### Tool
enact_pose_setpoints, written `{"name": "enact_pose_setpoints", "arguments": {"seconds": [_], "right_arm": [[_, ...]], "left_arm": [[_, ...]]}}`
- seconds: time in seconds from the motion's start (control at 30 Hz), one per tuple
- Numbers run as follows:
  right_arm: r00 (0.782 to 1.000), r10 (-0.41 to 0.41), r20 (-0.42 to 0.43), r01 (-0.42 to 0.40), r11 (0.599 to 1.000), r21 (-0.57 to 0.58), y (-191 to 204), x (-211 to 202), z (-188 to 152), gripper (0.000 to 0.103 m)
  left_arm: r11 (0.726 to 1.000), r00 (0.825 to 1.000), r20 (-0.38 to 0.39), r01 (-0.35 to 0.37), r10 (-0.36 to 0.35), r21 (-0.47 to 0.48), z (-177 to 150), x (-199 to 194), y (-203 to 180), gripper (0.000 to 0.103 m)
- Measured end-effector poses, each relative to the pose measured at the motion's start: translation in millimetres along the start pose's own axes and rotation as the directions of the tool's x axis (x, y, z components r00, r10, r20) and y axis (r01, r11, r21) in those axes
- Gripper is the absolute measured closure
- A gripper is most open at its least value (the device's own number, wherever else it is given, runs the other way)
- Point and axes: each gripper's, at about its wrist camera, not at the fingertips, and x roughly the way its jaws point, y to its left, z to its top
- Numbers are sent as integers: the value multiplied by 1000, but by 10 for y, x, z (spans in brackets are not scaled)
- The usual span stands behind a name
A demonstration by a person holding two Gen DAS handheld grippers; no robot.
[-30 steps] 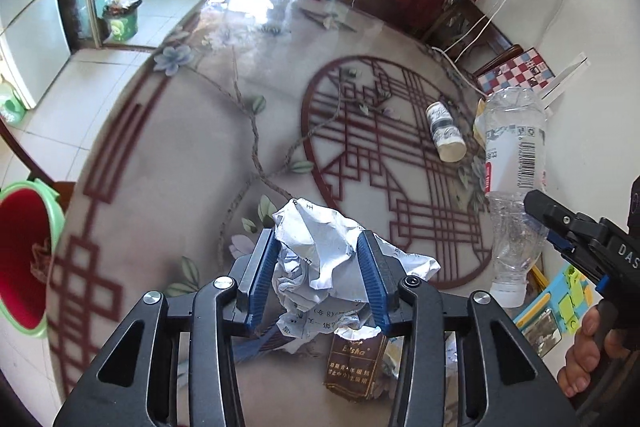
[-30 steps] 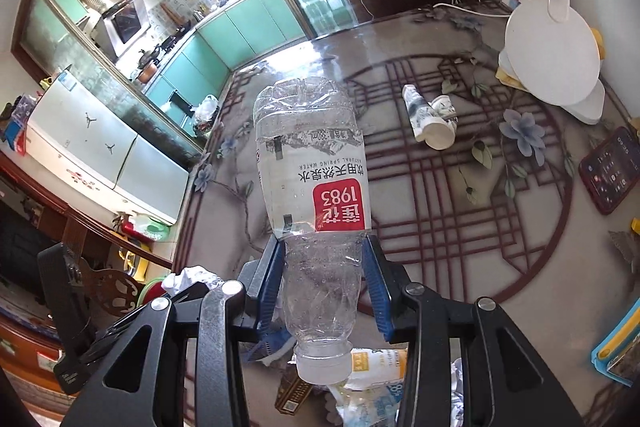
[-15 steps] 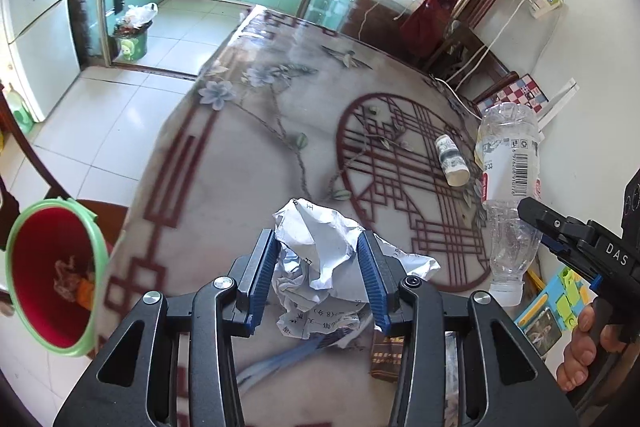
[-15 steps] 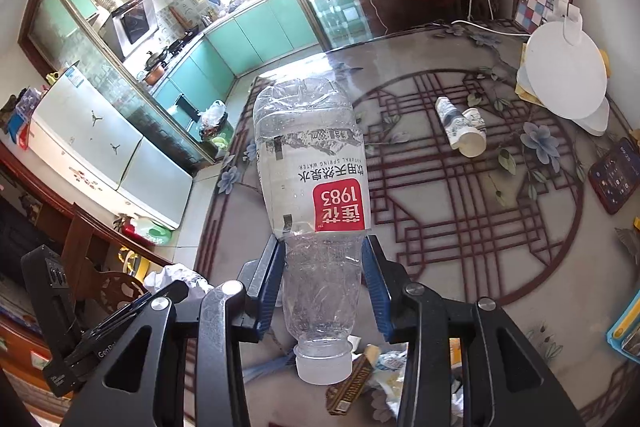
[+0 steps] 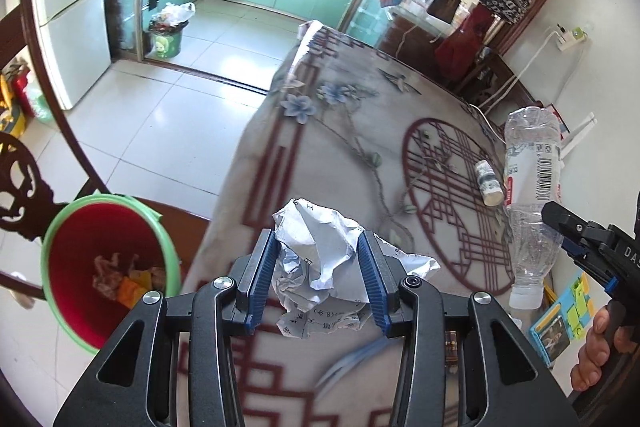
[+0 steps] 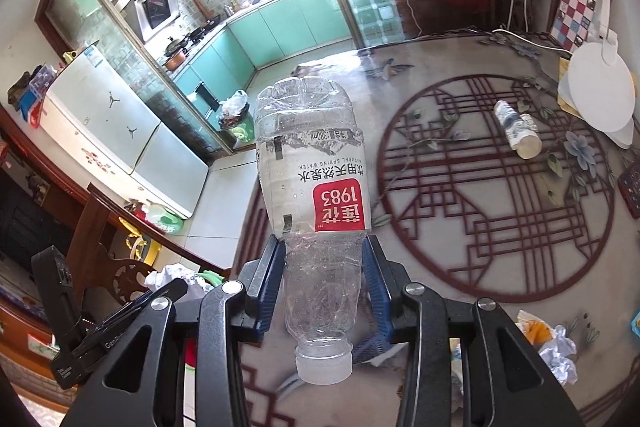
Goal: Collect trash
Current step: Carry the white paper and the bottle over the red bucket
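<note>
My left gripper [image 5: 318, 267] is shut on a crumpled white paper ball [image 5: 316, 259], held above the table's left edge. The red bin with a green rim [image 5: 100, 267] stands on the floor to the lower left, with scraps inside. My right gripper [image 6: 322, 279] is shut on an empty clear plastic bottle [image 6: 312, 195] with a red label, cap toward the camera. That bottle [image 5: 528, 187] and the right gripper [image 5: 568, 231] also show at the right of the left wrist view. A paper cup [image 6: 518, 131] lies on its side on the table.
The patterned table [image 6: 500, 187] carries a white desk lamp [image 6: 600, 91], a phone [image 6: 632, 183] and more crumpled wrappers [image 6: 552, 347] near its front edge. A carved wooden chair [image 5: 24, 187] stands by the bin. A second full bin [image 5: 168, 35] stands in the kitchen doorway.
Both grippers have moved left toward the table's edge with their loads. The red bin has come further into the left wrist view.
</note>
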Motion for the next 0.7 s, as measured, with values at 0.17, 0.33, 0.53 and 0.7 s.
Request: {"name": "enact_pose_setpoints", "arguments": {"seconds": [0.17,0.33,0.53,0.7], "right_arm": [[1000,22,-8,-23,999,-35,344,85,-76,66],[998,48,-35,-51,996,-72,694,221,-161,66],[995,79,-69,-86,990,-115,1089,374,-272,66],[990,101,-101,-116,982,-151,1369,502,-357,66]], "left_arm": [[999,1000,17,-26,26,-34,17,-104,317,62],[996,998,34,-51,54,-67,16,-211,633,62],[988,995,32,-90,94,-122,-33,-295,1019,62],[980,991,26,-122,128,-159,-66,-350,1287,62]]}}
